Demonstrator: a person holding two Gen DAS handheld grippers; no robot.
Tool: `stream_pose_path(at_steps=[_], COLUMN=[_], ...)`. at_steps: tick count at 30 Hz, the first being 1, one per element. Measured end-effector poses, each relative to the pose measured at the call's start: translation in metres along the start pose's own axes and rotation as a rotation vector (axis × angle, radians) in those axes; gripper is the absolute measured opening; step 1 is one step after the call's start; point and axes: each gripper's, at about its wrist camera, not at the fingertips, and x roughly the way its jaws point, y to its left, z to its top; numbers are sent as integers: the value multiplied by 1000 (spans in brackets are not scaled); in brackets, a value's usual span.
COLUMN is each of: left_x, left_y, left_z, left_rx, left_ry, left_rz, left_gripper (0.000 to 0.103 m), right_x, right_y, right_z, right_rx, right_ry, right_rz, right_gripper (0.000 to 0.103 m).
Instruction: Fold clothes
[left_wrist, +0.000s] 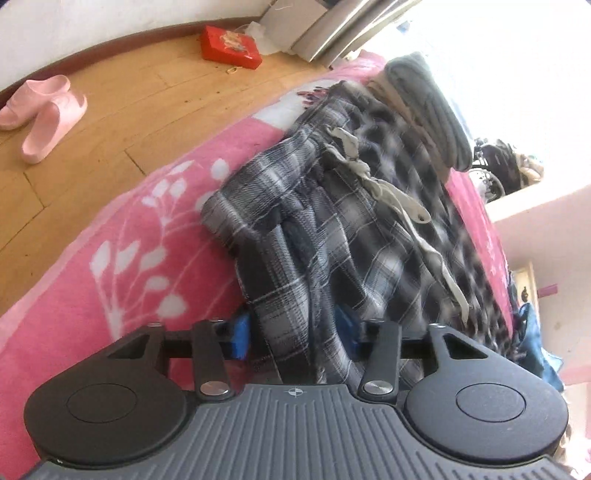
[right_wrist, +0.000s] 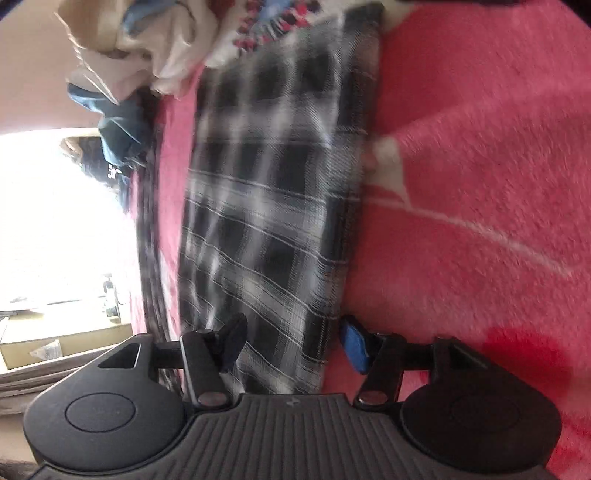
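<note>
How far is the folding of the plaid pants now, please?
Done: folded grey and beige clothes are stacked on the pink blanket. In hand: both grippers, left and right, have the plaid pants between their fingers. Left: the pants lie long and bunched; a pile of clothes waits.

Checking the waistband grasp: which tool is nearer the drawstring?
Left. The left tool holds plaid shorts just below the drawstring; the right tool shows none.

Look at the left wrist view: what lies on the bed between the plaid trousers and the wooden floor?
Only the pink blanket with its white leaf print lies between the plaid trousers and the wooden floor; nothing rests on that stretch.
</note>
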Motion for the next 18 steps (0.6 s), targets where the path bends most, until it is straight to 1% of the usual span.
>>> stream_pose_path(at_steps=[5,6,10,12,14,15,16,17,18], left_x=[4,5,7,7,8,8,8,8,6], left_y=[-4,-5,-5,-6,-8,-8,-9,-10,-11], left_z=[-1,-1,0,0,1,2,2,3,3], left_rx=[16,15,11,24,32,35,38,42,45], left_ry=[-2,-3,-8,-12,-15,-19,-23,-29,-35], left_rz=[28,33,50,60,65,66,67,67,67], left_gripper=[31,29,25,21,19,16,14,10,6], right_x=[-3,-2,4,12,16,20,24,27,30], right_y=[0,-5,-18,-11,-3,2,6,9,13], right_z=[5,6,0,-3,-8,-11,-13,-13,-13], right_rx=[-8,0,26,18,-21,-47,-73,-85,-97], right_ry=[-63,-64,-22,5,49,73,88,90,90], right_rz=[30,38,52,68,79,82,78,74,70], right_gripper=[58,57,52,52,47,43,36,32,23])
